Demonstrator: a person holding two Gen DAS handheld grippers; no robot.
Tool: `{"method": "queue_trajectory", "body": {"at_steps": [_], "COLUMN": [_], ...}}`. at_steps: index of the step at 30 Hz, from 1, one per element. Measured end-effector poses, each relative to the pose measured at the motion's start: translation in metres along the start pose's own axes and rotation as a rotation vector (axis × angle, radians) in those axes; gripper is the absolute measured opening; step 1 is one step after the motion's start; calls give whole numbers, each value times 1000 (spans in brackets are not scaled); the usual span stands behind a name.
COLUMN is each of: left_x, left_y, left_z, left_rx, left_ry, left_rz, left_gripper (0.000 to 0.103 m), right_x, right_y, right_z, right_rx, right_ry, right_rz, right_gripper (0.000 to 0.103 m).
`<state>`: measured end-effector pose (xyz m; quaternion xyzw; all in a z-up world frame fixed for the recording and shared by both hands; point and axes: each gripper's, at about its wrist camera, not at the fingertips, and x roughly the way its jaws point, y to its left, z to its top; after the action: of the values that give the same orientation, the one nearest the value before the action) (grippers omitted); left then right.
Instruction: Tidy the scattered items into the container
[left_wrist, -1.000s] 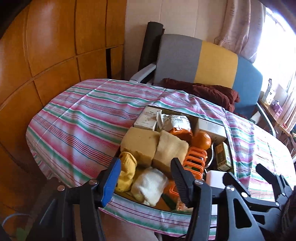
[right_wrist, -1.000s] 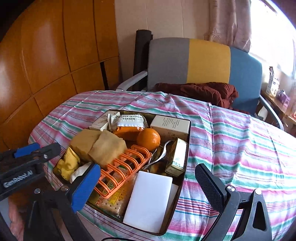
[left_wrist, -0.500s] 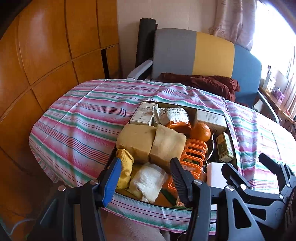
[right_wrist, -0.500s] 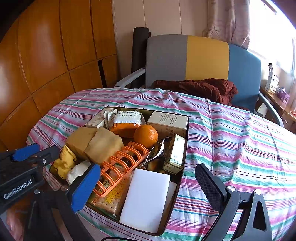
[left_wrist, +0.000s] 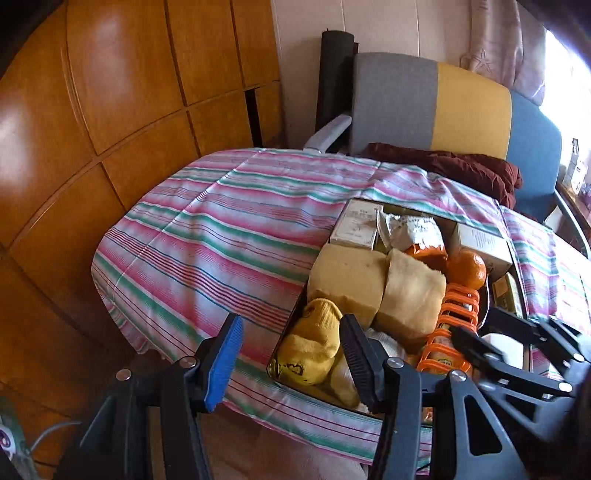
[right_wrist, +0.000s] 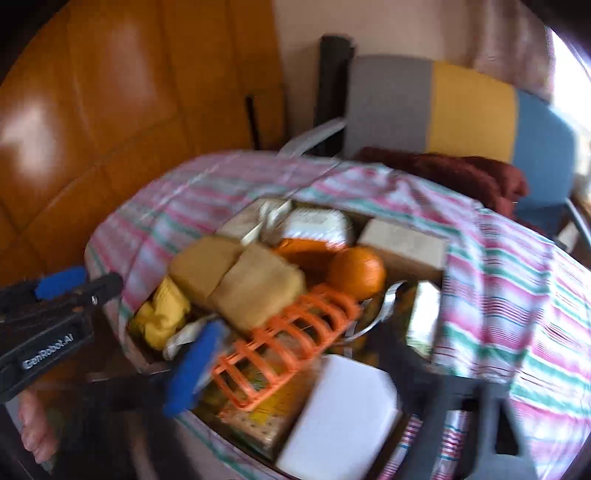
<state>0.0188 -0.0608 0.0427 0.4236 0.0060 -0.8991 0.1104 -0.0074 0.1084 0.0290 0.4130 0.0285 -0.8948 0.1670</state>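
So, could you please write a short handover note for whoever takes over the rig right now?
Left tongs: open, empty, poised over the near left corner of the container.
Right tongs: jaws have just been closing above the orange rack and white box. The view is blurred and no grip shows.
Things: yellow sock, orange, rack, sponges and boxes all lie in the container.
Done: nothing loose shows on the striped cloth.
Left: check the table's unseen part for stray items.
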Motion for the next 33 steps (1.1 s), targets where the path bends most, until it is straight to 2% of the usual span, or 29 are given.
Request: {"method": "queue_trajectory", "body": {"at_steps": [1,5,9,11,15,17,18,19,21,23,25,30,31,33], "left_x": [3,10,15,17,17,17,16,14,10,6,2,-7,-8,-10], "left_y": [-1,-2,1,3,1,-3,-5,-8,-13,-20,-28,-39,-41,-41], "left_z": [0,-4,-4,-3,-2,0,0,1,2,5,6,4,3,2], "left_rx": [5,7,-6,-15,-11,1,6,11,24,36,53,81,84,83], "left_ry": [14,47,65,77,73,75,71,66,55,47,42,30,25,19], "left_rz": [-9,-27,-25,-28,-28,-39,-42,-45,-54,-69,-90,-115,-119,-104], "left_gripper": [55,55,55,55,55,55,55,55,55,55,55,55,52,52], "right_x": [8,45,73,79,70,56,45,32,2,-18,-28,-32,-30,-30], "right_y": [5,16,15,12,-8,-8,-7,-8,-10,-12,-14,-12,-12,-10], "right_z": [1,9,25,29,22,19,16,15,12,8,7,0,0,-3], "right_rx": [-20,-69,-56,-52,47,63,66,72,87,90,94,88,80,74], "right_ry": [19,83,134,152,169,136,100,58,-34,-77,-77,-36,-31,-23], "right_rz": [11,23,33,20,25,48,63,70,42,-15,-69,-86,-94,-101], "right_gripper": [48,44,35,34,32,36,44,60,71,73,73,75,75,75]}}
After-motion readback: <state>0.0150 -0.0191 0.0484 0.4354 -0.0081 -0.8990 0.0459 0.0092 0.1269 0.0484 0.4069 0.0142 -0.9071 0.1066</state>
